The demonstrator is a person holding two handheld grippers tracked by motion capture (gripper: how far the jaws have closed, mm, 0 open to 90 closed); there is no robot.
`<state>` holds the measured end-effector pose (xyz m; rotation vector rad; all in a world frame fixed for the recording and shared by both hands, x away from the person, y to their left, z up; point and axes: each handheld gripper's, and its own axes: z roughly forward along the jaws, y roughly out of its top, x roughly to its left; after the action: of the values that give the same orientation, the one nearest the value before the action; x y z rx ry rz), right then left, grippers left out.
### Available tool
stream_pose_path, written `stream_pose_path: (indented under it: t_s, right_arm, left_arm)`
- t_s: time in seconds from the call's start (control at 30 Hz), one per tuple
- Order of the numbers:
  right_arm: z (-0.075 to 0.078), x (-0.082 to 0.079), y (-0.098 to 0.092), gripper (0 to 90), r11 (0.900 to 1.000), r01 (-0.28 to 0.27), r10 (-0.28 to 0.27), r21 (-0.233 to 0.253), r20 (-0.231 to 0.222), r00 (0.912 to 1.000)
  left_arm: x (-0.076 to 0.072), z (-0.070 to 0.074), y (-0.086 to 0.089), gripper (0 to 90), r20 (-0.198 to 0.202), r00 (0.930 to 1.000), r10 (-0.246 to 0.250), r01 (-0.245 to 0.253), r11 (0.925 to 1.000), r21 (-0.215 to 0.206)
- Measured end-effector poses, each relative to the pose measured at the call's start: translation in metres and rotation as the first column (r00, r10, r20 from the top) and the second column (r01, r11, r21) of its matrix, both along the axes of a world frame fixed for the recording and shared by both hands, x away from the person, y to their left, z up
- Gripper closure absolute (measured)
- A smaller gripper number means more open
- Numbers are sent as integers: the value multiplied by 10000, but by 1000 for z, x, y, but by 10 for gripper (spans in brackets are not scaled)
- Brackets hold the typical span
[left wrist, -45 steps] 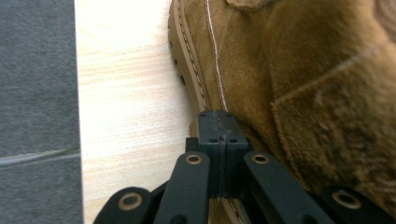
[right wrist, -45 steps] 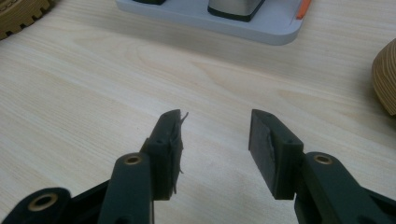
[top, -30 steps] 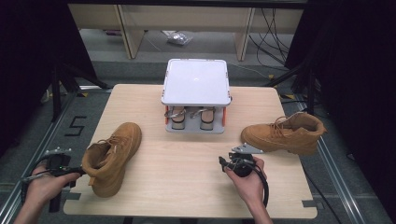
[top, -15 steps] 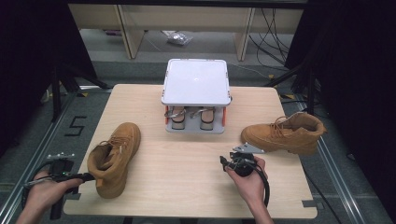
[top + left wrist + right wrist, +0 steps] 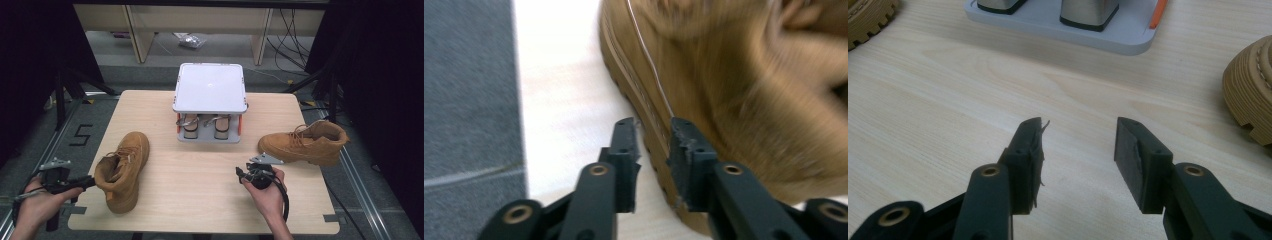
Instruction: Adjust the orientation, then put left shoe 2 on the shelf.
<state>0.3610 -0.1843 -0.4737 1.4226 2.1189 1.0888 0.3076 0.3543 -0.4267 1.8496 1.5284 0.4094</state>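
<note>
While the left boot (image 5: 734, 95) lies just ahead of the narrowly parted left gripper (image 5: 653, 131), nothing is gripped; the right gripper (image 5: 1078, 131) is held wide over bare table (image 5: 948, 100), apparently waiting.

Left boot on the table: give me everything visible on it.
The left boot is a tan, suede-looking ankle boot with a lighter ridged sole and laces up the front. It stands upright on its sole on the wooden table, near the left front corner, toe towards the far edge, open collar towards the person. The left hand-held gripper has its jaws apart at the heel, by the sole edge; contact is unclear in the blur.
</note>
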Motion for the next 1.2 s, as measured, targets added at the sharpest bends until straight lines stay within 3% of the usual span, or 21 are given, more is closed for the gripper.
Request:
stream_pose_path:
  t_s: [0.03, 0.07, 0.1, 0.2, 0.23, 0.27, 0.3, 0.37, 0.4, 0.47, 0.6, 0.73, 0.87, 0.9, 1.0, 1.1, 1.13, 1.2]
  right_arm:
    - [0, 0, 0, 550, 10000, -21, 21, 5, -2, 10000]
    - [1, -1, 0, 550, 10000, 53, -54, -27, -31, 10000]
    - [2, -1, 0, 550, 9999, 105, -105, -34, -73, 9999]
    - [1, 1, -1, 550, 10000, 6, -6, 31, -15, 10000]
    - [0, 0, -1, 549, 10000, -25, 25, 85, -64, 10000]
    - [0, -1, 0, 549, 9995, 142, -136, 266, -211, 9997]
    - [-1, 1, -3, 549, 10000, 39, -39, 55, -78, 10000]
    - [-2, 1, -3, 549, 9999, 62, -60, 119, -144, 9999]
    - [-3, 1, -3, 549, 9999, 26, -24, 136, -152, 9999]
    - [-2, 1, -4, 549, 10000, 32, -32, 35, -66, 10000]
    - [0, 0, -5, 549, 9999, 107, -106, 25, -163, 9998]
    - [0, 0, -5, 549, 10000, 41, -40, 51, -40, 10000]
    - [1, 1, -4, 549, 9999, 90, -89, 129, -67, 9999]
    - [0, 2, -5, 549, 9999, -105, 104, 18, 154, 9998]
    - [1, 2, -3, 549, 9998, 17, -15, 188, -113, 9999]
    - [1, 4, -3, 549, 9997, -176, 175, 165, 37, 9998]
    - [2, 2, -2, 549, 9998, 103, -103, 167, 3, 9999]
    - [2, 3, -4, 549, 9998, -184, 183, 113, 73, 9998]
  left_arm:
    - [-1, 9, 2, 672, -126, 9999, 12, -12, 10000, -4]
    - [-1, 11, 2, 658, 156, 9997, 204, -203, 9998, -16]
    - [-1, 19, 5, 644, 41, 9998, 197, -197, 9998, 32]
    - [-1, 27, 3, 593, 476, 9975, 516, -503, 9983, -282]
    - [-2, 31, 2, 580, 441, 9965, 709, -693, 9969, -371]
    - [-2, 33, 2, 573, 480, 9969, 630, -611, 9973, -405]
    - [-2, 36, 0, 564, 476, 9966, 667, -643, 9966, -505]
    - [-1, 42, -2, 557, 418, 9973, 610, -582, 9962, -655]
    - [-1, 42, -3, 553, 773, 9949, 646, -581, 9949, -828]
    - [0, 46, -4, 535, 917, 9931, 730, -636, 9927, -1021]
    - [0, 52, -6, 520, 700, 9952, 686, -619, 9936, -946]
    - [0, 53, -11, 504, 798, 9951, 580, -475, 9907, -1277]
    - [0, 55, -14, 492, 757, 9961, 456, -361, 9918, -1224]
    - [1, 56, -14, 488, 759, 9958, 505, -408, 9913, -1250]
    - [1, 60, -18, 482, 837, 9954, 476, -372, 9919, -1217]
    - [2, 63, -23, 474, 820, 9959, 388, -282, 9915, -1273]
    - [3, 63, -25, 472, 789, 9964, 320, -223, 9925, -1206]
    - [5, 61, -28, 470, 745, 9969, 267, -176, 9927, -1197]
